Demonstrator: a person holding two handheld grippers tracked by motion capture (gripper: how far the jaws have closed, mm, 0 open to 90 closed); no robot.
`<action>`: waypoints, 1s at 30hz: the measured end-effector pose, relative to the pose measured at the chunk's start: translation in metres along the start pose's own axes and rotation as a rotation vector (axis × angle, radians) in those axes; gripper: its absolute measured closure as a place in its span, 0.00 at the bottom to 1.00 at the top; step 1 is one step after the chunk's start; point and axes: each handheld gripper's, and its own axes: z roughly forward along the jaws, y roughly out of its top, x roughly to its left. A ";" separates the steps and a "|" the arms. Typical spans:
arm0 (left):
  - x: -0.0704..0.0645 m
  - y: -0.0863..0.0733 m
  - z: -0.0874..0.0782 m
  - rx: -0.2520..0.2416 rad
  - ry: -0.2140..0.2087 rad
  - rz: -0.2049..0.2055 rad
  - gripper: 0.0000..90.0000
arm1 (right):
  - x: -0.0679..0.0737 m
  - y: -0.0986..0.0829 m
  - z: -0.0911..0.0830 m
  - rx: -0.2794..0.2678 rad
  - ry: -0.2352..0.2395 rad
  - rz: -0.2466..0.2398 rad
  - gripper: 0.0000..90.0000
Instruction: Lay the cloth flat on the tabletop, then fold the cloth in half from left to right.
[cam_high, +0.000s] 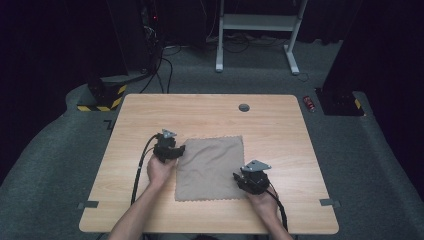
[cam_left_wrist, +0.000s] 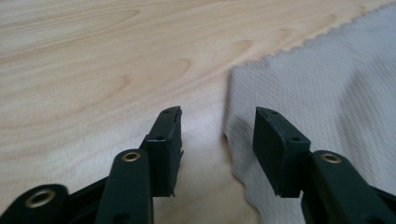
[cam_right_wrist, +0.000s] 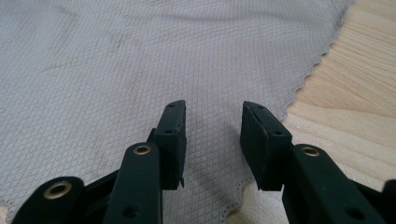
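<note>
Two open tools at the sides of a grey cloth on the tabletop.

The grey cloth (cam_high: 210, 167) lies flat on the wooden tabletop (cam_high: 270, 120), in the middle and a bit closer to the near edge. Its edges are cut in a tiny zigzag. The left tool (cam_high: 178, 150) is at the cloth's far left corner. In the left gripper view its jaws are apart, with the cloth's side edge (cam_left_wrist: 317, 88) running between them. One jaw is over bare wood and the other is over the cloth. The right tool (cam_high: 237, 176) is at the cloth's right side, near the near right corner. In the right gripper view its jaws are apart too, and both are just above the cloth (cam_right_wrist: 140, 60). A small round grey cap (cam_high: 244, 107) sits in the tabletop near the far edge.
</note>
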 end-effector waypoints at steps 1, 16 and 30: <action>0.002 0.001 0.002 -0.012 -0.013 -0.006 0.64 | 0.000 0.000 0.000 0.000 -0.001 -0.001 0.67; -0.014 0.001 -0.003 -0.040 -0.189 0.084 0.99 | 0.002 0.000 0.000 -0.003 -0.013 -0.015 0.68; -0.032 0.005 -0.018 -0.059 -0.190 0.154 0.79 | 0.002 0.000 0.000 -0.003 -0.014 -0.017 0.68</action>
